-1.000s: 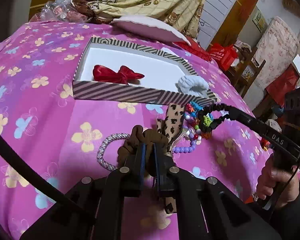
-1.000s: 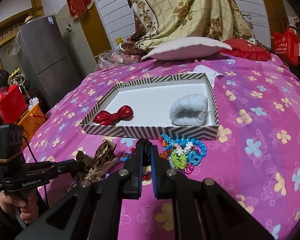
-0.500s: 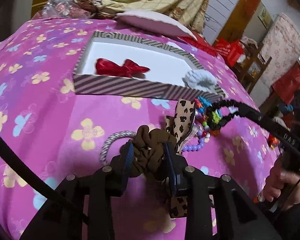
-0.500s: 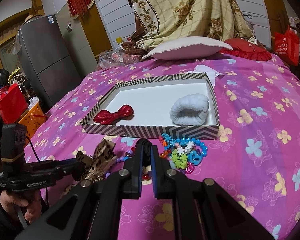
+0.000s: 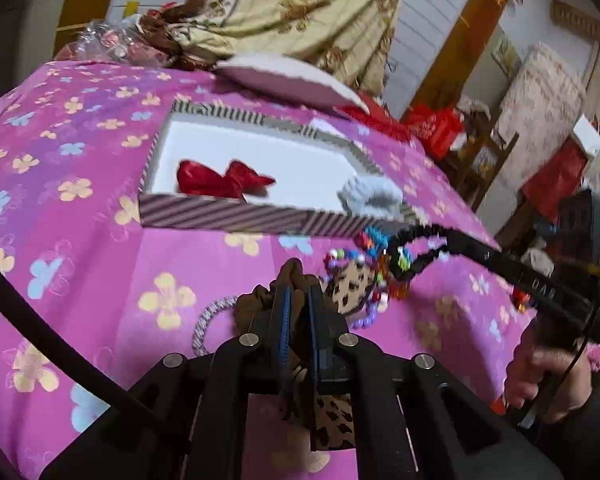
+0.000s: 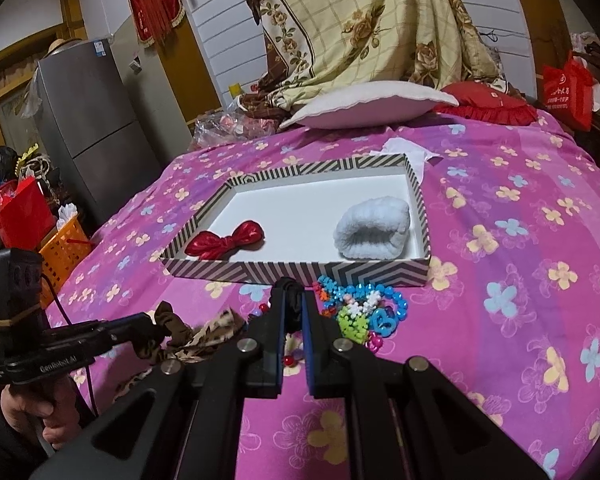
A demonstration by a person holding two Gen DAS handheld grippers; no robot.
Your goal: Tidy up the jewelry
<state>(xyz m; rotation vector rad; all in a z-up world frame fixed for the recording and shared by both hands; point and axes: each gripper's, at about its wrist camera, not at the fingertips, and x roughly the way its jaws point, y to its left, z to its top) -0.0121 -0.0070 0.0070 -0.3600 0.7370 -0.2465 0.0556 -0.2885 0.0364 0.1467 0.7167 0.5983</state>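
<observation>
Two grippers are at work over the pink flowered bedspread (image 6: 520, 240), each closed on something soft. The left gripper (image 5: 298, 300) has its jaws drawn narrow on the brown scrunchie (image 5: 260, 304), which bunches around the pads near the front edge of the bed; a leopard-print hair tie (image 5: 350, 284) lies just beside it, and seems to hang partly under the jaws, though I cannot tell whether it is caught in the grip too. The right gripper (image 6: 292, 300) is pinched on a thin black elastic band (image 5: 420, 236), which the left view shows stretching in a loop from its tips above the pile of colourful beads (image 6: 360, 308). The striped box (image 6: 300, 270) sits further in toward the pillow, its near wall just behind the beads, with a red bow (image 6: 226, 240) in its left part and a white fluffy band (image 6: 374, 232) by its right wall. The scrunchie should handle as light, limp and springy: it will sag and may drag a neighbour along, so a firm bite across the gathered fabric suits it. The beads look hard, slick and loosely strung, best taken by the cord or a big bead. A grey braided loop (image 5: 208, 320) lies left of the scrunchie, touching it.
</observation>
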